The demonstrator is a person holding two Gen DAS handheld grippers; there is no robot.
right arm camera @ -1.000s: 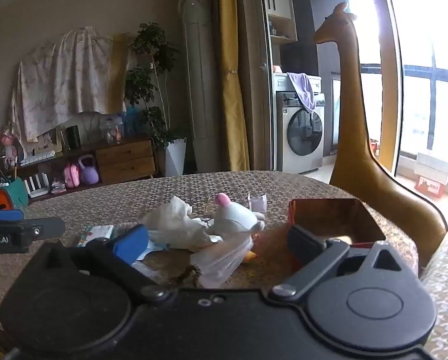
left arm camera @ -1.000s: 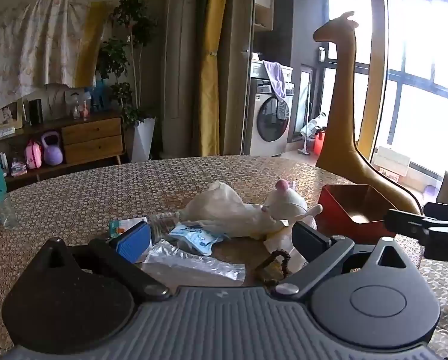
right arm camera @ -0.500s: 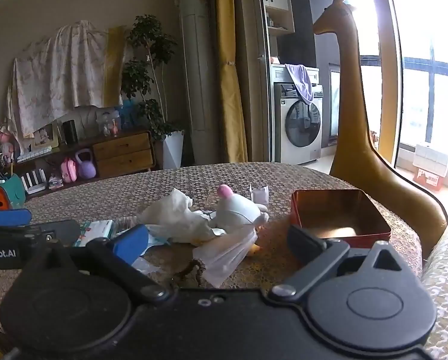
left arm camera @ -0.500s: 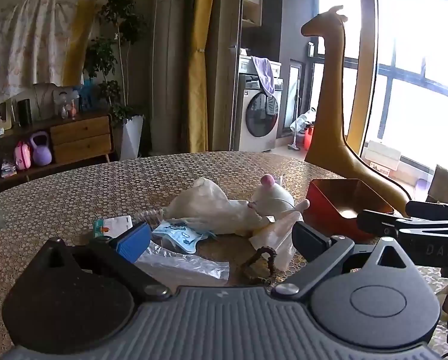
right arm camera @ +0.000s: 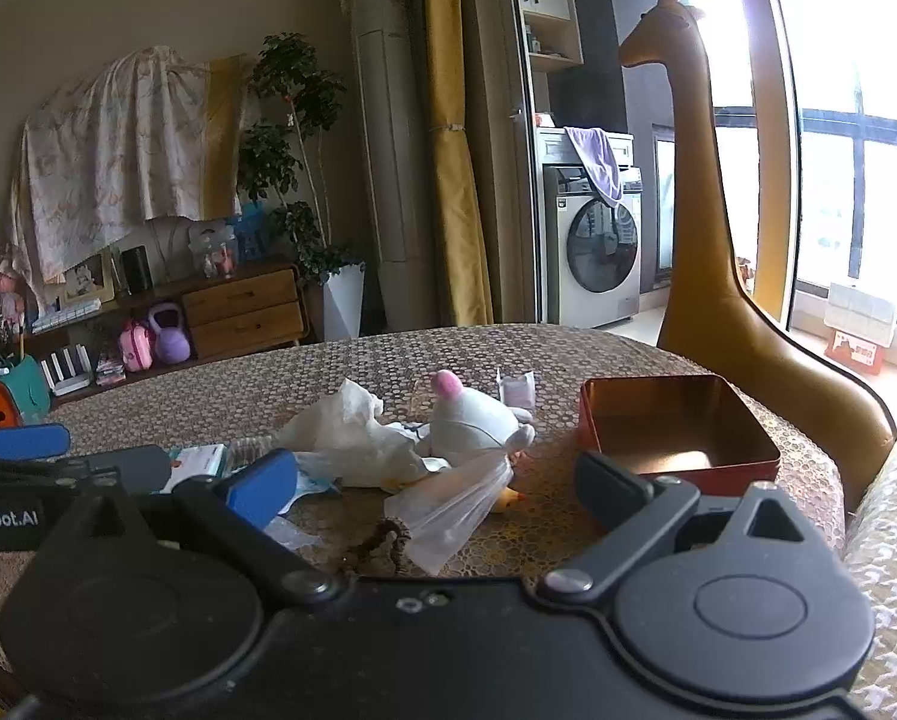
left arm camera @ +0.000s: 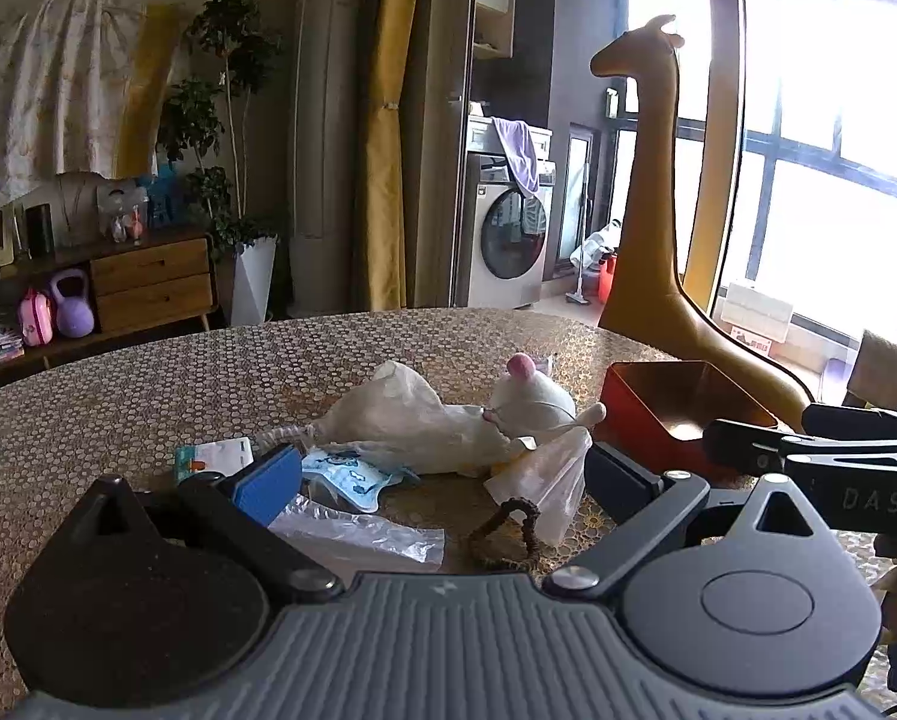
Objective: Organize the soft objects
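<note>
A white plush duck with a pink top (left arm camera: 529, 399) (right arm camera: 469, 420) lies on the round table among crumpled white plastic bags (left arm camera: 400, 414) (right arm camera: 352, 438), a clear bag (left arm camera: 544, 480) (right arm camera: 448, 510), a blue-printed packet (left arm camera: 346, 474) and a brown bead loop (left arm camera: 505, 534) (right arm camera: 382, 543). A red square tin (left arm camera: 676, 414) (right arm camera: 676, 426) stands open and empty to the right. My left gripper (left arm camera: 442, 480) is open, short of the pile. My right gripper (right arm camera: 436, 480) is open, also short of it.
A tall brown giraffe figure (left arm camera: 652, 210) (right arm camera: 706, 210) stands behind the table at right. A small card packet (left arm camera: 214, 456) lies at the pile's left. The right gripper's side shows in the left wrist view (left arm camera: 808, 450). The patterned table (left arm camera: 178, 372) reaches far back.
Both grippers have moved a little closer to the pile and tilted slightly; the objects on the table have not moved. Both stay open.
</note>
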